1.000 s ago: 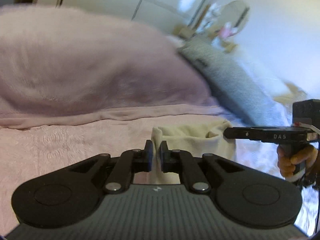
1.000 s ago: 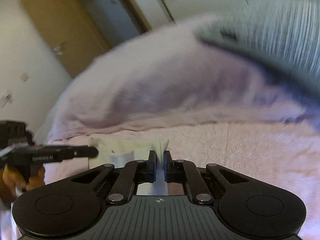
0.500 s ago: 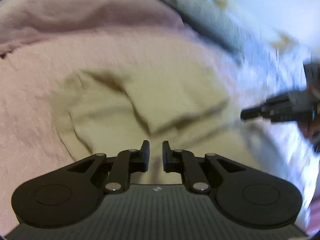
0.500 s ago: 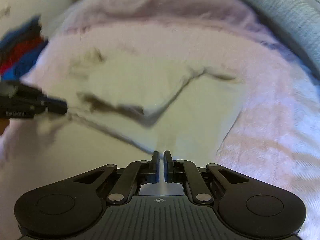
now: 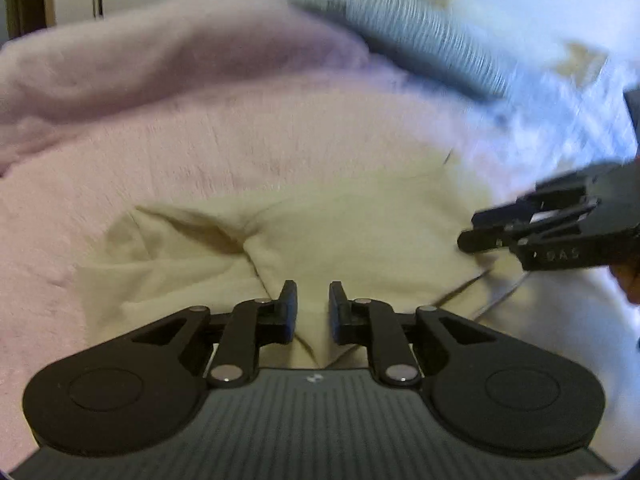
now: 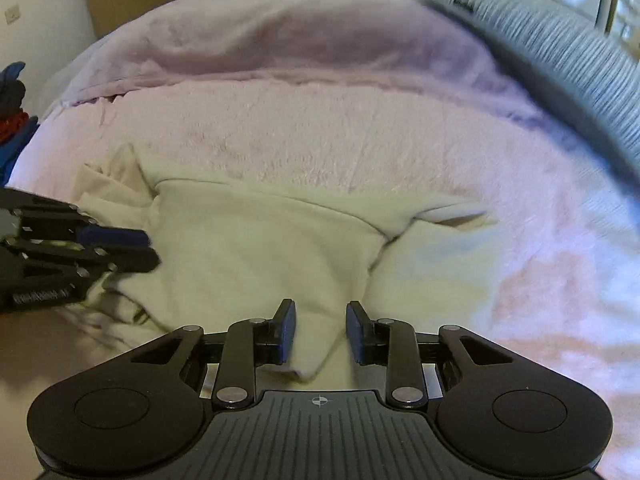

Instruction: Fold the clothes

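Both tools are letting go over the cream garment (image 6: 256,248), which lies folded on the pink bedspread (image 6: 320,140) just ahead of the tips. The right gripper (image 6: 320,330) has its jaws opening, a loose corner of cloth between them with neither pad pressing on it; the left gripper (image 5: 312,308) is opening too — cloth lies beneath its gap, not pinched. Likely the fold is laid, so the released edge settles flat; a grey ribbed cushion (image 6: 568,64) sits well beyond.
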Motion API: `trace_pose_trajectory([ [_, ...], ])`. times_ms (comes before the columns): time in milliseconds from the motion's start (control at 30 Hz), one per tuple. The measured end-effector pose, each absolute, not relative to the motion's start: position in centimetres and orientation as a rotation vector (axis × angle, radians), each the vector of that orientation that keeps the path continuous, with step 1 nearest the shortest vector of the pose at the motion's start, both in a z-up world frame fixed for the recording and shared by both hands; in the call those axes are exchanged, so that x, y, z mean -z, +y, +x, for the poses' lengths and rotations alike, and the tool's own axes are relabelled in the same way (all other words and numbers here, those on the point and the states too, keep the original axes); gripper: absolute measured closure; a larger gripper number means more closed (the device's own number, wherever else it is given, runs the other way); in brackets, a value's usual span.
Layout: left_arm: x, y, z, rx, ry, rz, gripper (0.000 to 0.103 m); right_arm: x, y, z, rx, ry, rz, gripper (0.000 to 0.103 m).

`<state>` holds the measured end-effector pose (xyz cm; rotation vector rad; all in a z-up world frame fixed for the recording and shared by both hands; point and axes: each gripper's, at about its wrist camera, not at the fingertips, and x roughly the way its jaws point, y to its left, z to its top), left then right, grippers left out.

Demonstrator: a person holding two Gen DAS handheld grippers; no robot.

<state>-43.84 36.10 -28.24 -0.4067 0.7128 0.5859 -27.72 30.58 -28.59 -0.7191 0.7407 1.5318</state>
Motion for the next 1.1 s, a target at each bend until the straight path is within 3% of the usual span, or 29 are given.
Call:
trace_pose_trajectory([
  [100, 27.5, 34.9, -44.9, -0.584, 0.708, -0.420, 0.089, 27.1, 28.7, -27.7, -1.554, 0.713, -0.650, 0.073],
  [233, 29.0, 33.2, -45.1, -0.605, 0.802, -0.422, 0.088, 30.4, 28.8, -29.1, -1.493, 0.807, -0.790, 0.073],
  [367, 27.2, 31.4, -47.0, -0.651, 0.752, -0.471, 0.087, 27.3, 26.0, -29.8, -1.477, 0.747, -0.724, 0.073],
  [567, 27.0, 27.6, -50.3, -0.735, 0.881, -0.603, 0.087, 27.3, 19.6, -29.8, -1.323, 0.905, -0.763, 0.073],
  [1100, 25.2, 7.5, -57.6, -1.013, 1.046, -0.692, 0.083, 27.1, -2.4, -27.9, -1.280, 1.060, -0.807, 0.073],
])
